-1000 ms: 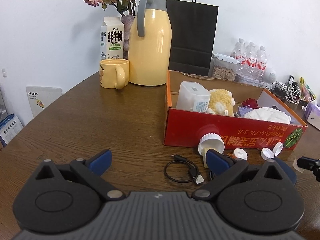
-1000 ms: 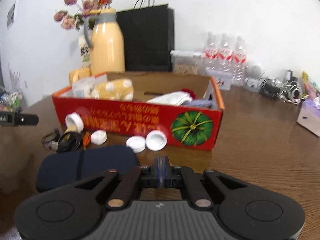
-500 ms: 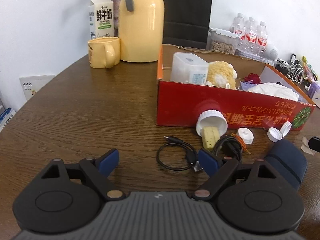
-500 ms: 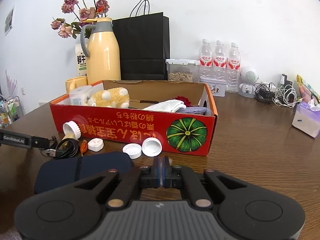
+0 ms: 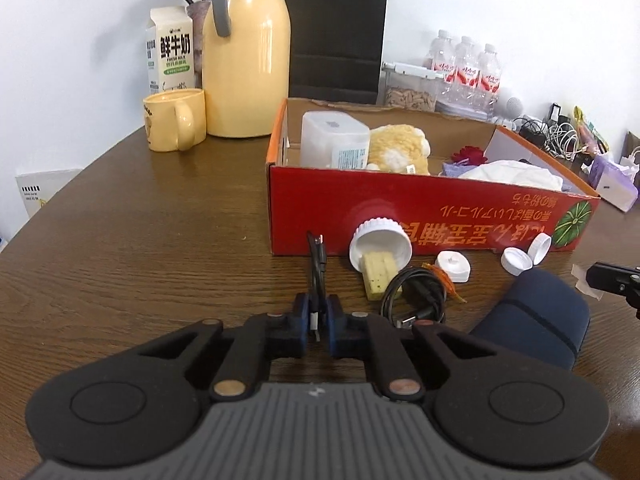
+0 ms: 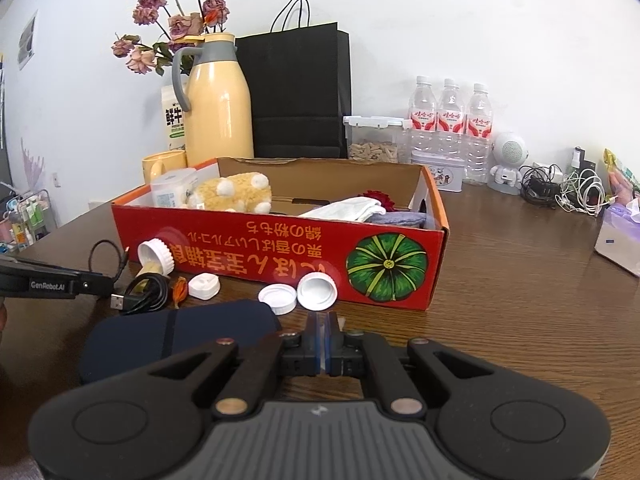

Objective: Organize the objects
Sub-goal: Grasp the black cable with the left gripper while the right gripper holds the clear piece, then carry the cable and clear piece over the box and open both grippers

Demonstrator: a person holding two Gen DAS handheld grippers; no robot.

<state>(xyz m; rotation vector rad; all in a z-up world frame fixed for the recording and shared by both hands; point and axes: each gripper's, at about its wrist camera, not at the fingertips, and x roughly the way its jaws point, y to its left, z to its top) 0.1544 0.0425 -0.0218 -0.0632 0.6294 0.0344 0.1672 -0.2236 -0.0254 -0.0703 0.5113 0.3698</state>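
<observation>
On the left of the dark wooden tabletop (image 5: 132, 216) stand a pale yellow ceramic mug (image 5: 175, 125) and a tall yellow thermos jug with a grey handle (image 5: 246, 56). Nearer the camera, the left hand-held gripper (image 5: 318, 318) is closed on a thin black USB cable (image 5: 317, 268), pinched between its blue pads, with one plug end sticking up and forward toward the red cardboard box (image 5: 432, 212). Just in front of the box lie a tipped white jar with a yellow sponge inside (image 5: 380, 254), a coiled black cable (image 5: 416, 294), a small white cap (image 5: 453, 266) and two round white lids (image 5: 526, 254). A dark blue soft pouch (image 6: 176, 332) lies nearer, right of the coiled cable. The right hand-held gripper (image 6: 319, 334) sits beside the pouch with its jaws pressed together, nothing visible between them.
</observation>
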